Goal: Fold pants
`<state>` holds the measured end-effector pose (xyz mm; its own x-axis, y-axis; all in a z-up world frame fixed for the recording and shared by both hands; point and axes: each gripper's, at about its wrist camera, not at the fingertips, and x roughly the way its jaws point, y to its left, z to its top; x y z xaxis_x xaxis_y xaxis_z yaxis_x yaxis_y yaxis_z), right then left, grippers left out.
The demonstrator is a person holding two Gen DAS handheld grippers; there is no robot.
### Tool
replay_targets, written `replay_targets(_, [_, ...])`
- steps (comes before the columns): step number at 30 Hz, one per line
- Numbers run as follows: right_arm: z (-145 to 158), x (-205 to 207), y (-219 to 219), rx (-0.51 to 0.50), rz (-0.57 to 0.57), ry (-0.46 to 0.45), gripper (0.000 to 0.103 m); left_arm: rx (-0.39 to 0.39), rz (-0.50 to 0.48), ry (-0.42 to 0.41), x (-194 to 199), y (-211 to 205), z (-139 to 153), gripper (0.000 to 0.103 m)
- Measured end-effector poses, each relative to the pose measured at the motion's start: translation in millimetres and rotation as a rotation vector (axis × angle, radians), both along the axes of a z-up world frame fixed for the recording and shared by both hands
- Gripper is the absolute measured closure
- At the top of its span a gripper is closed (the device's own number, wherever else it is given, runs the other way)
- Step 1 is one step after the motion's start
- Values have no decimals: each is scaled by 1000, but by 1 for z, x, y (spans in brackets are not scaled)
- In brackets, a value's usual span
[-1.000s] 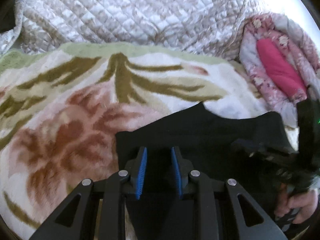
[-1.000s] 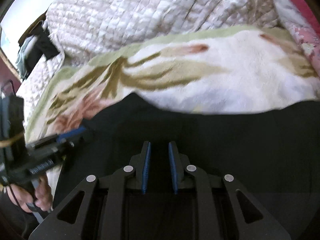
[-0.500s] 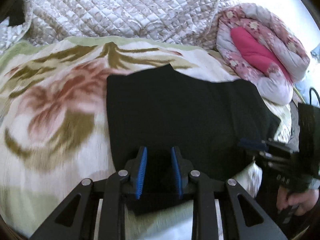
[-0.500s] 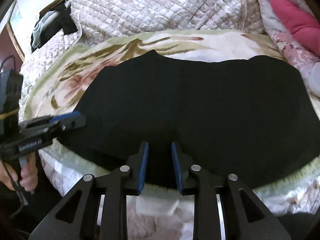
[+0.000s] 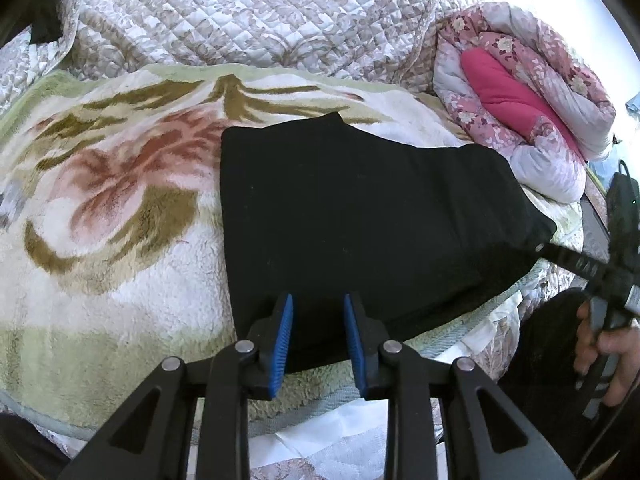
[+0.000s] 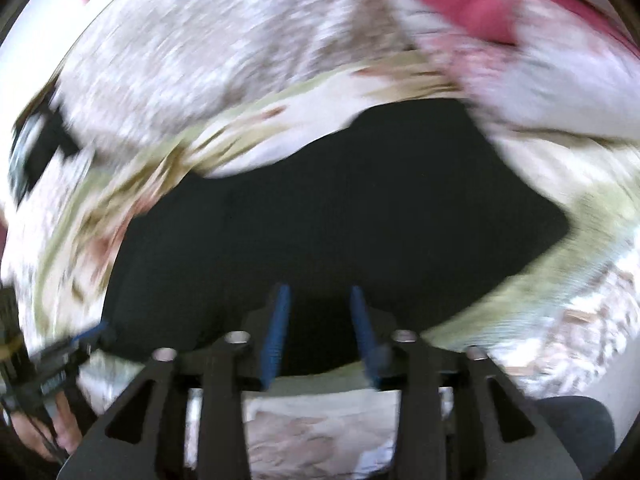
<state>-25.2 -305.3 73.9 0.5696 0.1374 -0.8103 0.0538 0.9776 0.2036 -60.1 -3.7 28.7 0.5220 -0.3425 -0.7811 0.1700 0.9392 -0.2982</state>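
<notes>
The black pants (image 5: 360,216) lie folded flat in a wide dark shape on a floral fleece blanket (image 5: 104,200). My left gripper (image 5: 318,320) is open and empty, raised over the pants' near edge. My right gripper (image 6: 320,312) is open and empty above the near edge of the pants (image 6: 340,216); its view is blurred by motion. The right gripper also shows in the left wrist view (image 5: 576,264) at the pants' right corner. The left gripper shows in the right wrist view (image 6: 64,360) at the lower left.
A quilted beige cover (image 5: 260,16) rises behind the blanket. A rolled pink floral quilt (image 5: 520,92) lies at the back right. The bed's front edge with a white sheet (image 5: 320,436) runs just under my grippers. A dark item (image 6: 44,144) sits far left.
Both grippers have let go of the pants and pulled back and up from them. The right gripper has opened wider and is swinging fast.
</notes>
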Motion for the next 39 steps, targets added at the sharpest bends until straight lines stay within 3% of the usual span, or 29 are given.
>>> replay_targets(1, [3, -2, -13, 23, -46, -10, 47, 3, 0, 2, 0, 0, 0, 74])
replay_targets(4, [12, -9, -53, 105, -174, -46, 47, 13, -1, 8, 2, -1, 1, 74])
replay_targets(8, [10, -11, -79, 237, -246, -51, 47, 23, 4, 16, 5, -3, 1, 74])
replay_targets(14, [10, -16, -85, 254, -327, -48, 46, 35, 11, 28, 10, -6, 1, 74])
replay_targets(20, [-8, 9, -104, 328, -388, 0, 43, 38, 12, 29, 15, -8, 0, 74])
replay_targets(27, [-17, 16, -110, 349, -449, -57, 42, 28, 14, 31, 15, -7, 0, 74])
replay_targets(32, [0, 10, -113, 378, -412, -134, 57, 19, 17, 32, 15, -7, 0, 74])
replay_targets(35, [-12, 26, -120, 393, -394, -82, 61, 10, 19, 30, 16, -5, -1, 74])
replay_targets(36, [-16, 32, -122, 398, -397, -61, 67, 9, 19, 29, 16, -5, 0, 74])
replay_targets(37, [-13, 36, -121, 397, -387, -62, 78, 7, 21, 30, 17, -5, 0, 74])
replay_targets(39, [4, 37, -113, 367, -345, -102, 81, -6, 27, 32, 17, -2, 2, 74])
